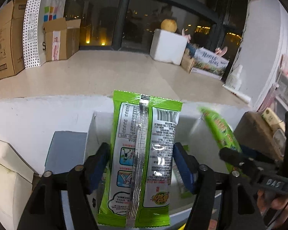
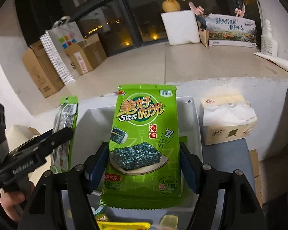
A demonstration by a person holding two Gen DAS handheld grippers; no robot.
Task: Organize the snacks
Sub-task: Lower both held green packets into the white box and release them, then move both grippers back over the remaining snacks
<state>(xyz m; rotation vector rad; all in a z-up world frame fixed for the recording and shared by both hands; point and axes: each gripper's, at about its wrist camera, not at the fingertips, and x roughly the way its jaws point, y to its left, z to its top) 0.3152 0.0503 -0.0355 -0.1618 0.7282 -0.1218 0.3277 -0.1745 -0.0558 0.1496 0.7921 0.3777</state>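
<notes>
Above the white box [image 2: 194,103], the left gripper [image 1: 142,164] clamped a back-facing seaweed packet [image 1: 142,153], while the right gripper [image 2: 144,164] clamped a second seaweed packet [image 2: 144,134] front-up, just beside it.

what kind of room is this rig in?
Probably a home room or balcony used for storage, at night. Cardboard boxes and a paper shopping bag stand against a dark window, and a tissue pack sits nearby. Both grippers hold a seaweed snack packet over a white box.

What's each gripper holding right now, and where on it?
Each holds a green seaweed packet by its side edges, about mid-height: left gripper shows the back, right gripper the front.
</notes>
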